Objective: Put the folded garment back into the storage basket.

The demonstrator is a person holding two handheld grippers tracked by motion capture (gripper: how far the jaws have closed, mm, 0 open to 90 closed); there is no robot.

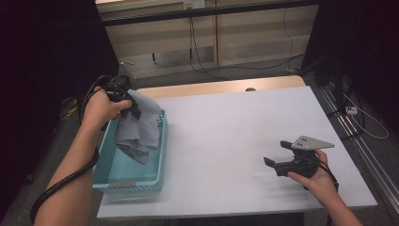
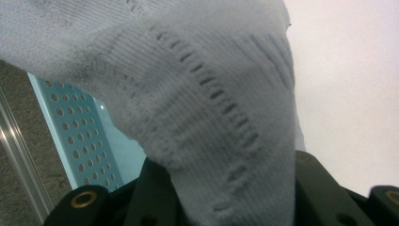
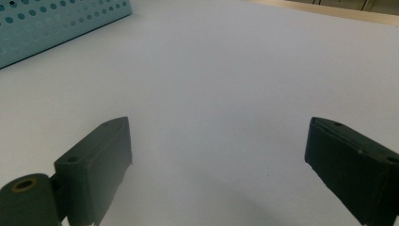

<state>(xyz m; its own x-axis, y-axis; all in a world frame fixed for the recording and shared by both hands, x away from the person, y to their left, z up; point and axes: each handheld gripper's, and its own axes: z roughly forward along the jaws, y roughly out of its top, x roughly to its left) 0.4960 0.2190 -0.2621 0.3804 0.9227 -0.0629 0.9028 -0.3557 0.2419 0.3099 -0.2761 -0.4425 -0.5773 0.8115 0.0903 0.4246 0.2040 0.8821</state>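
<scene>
A grey knitted garment [image 1: 139,123] is hanging over the turquoise basket [image 1: 159,170], pinched in the left tool [image 1: 126,101], while the right tool [image 1: 278,154] is resting wide open; a thin pinch is risking a slip.

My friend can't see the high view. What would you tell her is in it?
The left claw holds a grey knitted cloth over a turquoise basket at the white table's left edge. The right claw rests open on the table.

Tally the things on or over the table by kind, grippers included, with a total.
Grey knitted garment, held by the left gripper: 1
Turquoise perforated basket: 1
Grippers, counting the right gripper with its fingers apart: 2
Total: 4
</scene>
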